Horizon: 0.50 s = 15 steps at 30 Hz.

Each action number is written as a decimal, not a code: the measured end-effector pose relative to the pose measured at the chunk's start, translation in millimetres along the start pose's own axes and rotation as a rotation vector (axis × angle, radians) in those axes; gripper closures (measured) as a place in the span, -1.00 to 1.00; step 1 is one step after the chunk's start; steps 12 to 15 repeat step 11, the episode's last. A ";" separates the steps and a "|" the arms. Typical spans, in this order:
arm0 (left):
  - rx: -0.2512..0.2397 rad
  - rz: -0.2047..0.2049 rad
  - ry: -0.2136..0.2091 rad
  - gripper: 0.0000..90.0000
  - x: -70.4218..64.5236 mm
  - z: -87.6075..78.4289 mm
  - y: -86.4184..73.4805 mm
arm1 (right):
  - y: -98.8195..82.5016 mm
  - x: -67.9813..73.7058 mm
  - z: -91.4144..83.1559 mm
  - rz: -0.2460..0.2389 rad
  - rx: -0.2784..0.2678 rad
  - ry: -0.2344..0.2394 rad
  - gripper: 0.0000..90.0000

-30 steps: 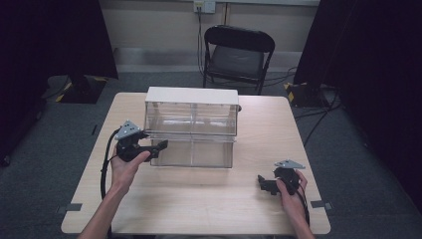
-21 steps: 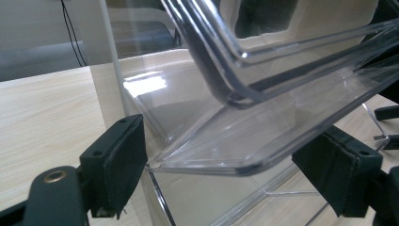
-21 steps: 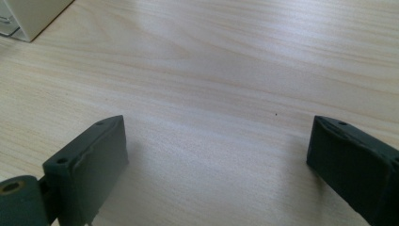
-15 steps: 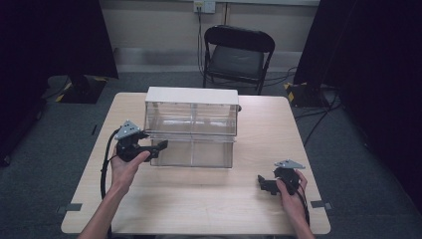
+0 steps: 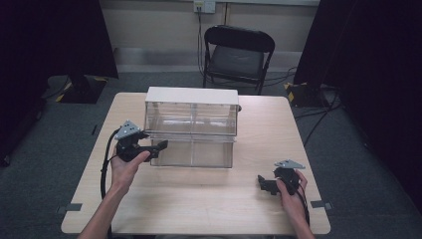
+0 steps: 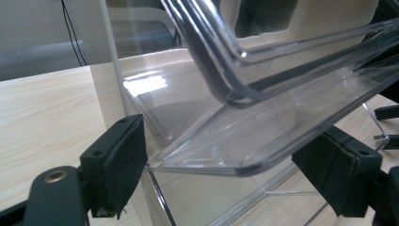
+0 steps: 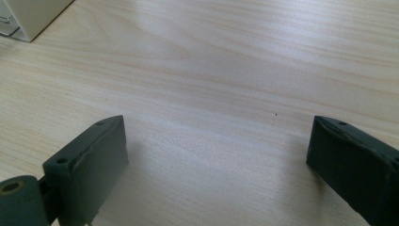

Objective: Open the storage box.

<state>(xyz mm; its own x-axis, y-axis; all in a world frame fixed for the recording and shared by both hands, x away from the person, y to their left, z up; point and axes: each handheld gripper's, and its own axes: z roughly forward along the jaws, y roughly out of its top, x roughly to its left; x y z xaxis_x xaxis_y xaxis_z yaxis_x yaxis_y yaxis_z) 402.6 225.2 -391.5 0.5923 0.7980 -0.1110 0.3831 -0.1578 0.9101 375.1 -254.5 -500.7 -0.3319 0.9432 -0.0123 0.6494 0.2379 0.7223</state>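
A clear plastic drawer cabinet [image 5: 190, 128] with a white top stood at the centre of the wooden table [image 5: 209, 199], its drawer fronts facing the person and its long axis running from 9 to 3 o'clock across the table. The left gripper [image 5: 158, 147] sat at the cabinet's lower left front corner, jaws spread wide and pointing toward 3 o'clock along the front. In the left gripper view, the projecting clear lip of a drawer [image 6: 244, 155] lay between the two black jaws, reaching toward 1 o'clock from them; the jaws stood apart on either side of it and were not closed on it. The left hand [image 5: 124, 167] was plainly the nearer one. The right gripper [image 5: 262, 183] rested low on the table at about 5 o'clock from the cabinet, well apart from it, jaws open over bare wood. Any pull on the drawer would likely fall to the left gripper, once its jaws closed on that lip.
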 end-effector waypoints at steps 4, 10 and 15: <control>0.000 -0.003 0.001 -0.59 -0.2 0.0 0.0 | 0.0 -0.1 0.0 -0.001 0.001 0.000 -0.89; 0.001 -0.001 0.002 -0.59 0.0 0.5 0.2 | 0.0 0.1 -0.1 0.001 0.001 -0.001 -0.89; 0.000 -0.002 0.003 -0.59 0.1 0.9 0.2 | -0.1 0.3 -0.2 0.003 0.001 -0.003 -0.89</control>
